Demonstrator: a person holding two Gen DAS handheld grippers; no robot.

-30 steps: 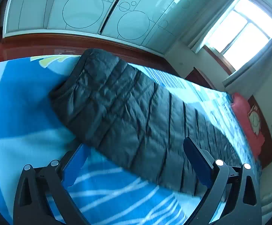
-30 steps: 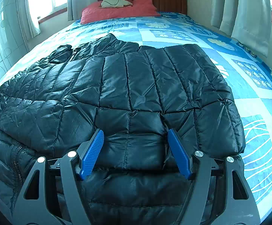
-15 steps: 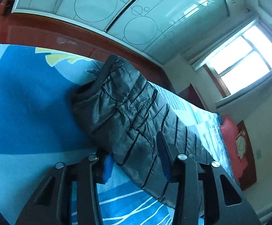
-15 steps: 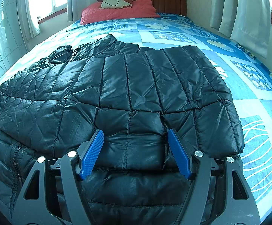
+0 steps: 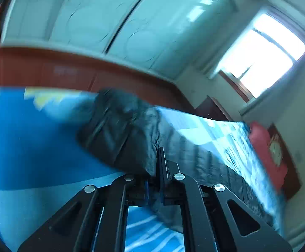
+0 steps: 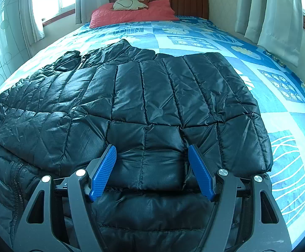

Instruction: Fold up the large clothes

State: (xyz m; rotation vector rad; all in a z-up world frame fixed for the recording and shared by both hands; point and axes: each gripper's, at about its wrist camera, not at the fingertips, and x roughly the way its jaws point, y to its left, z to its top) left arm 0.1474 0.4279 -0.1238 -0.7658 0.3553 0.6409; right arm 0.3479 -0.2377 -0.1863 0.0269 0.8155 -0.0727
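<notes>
A black quilted puffer jacket (image 6: 144,109) lies spread flat across the near part of a bed covered with a blue patterned bedspread (image 6: 282,113), its collar toward the headboard and its hem nearest the right wrist camera; a zipper runs along the fold at the lower left edge. One sleeve (image 5: 118,130) stretches out over the blue cover in the left wrist view, its cuff end bunched and raised off the fabric. The left gripper (image 5: 155,168) is clenched tight on that sleeve, the dark padding pinched between its closed fingers and puffing out to the left of them; this view is blurred. The right gripper (image 6: 152,168) hovers over the hem area of the jacket with its blue pads (image 6: 103,171) spread wide, one quilted panel lying between them but not squeezed, so it grasps nothing. At the far end of the bed a red pillow (image 6: 131,13) with a light cushion on it leans by the wooden headboard (image 6: 186,2). White curtains (image 6: 278,16) hang at the right, a bright window (image 5: 266,56) shows beyond the sleeve, and pale wardrobe doors (image 5: 93,14) with circle outlines stand behind a reddish wooden bed rail
</notes>
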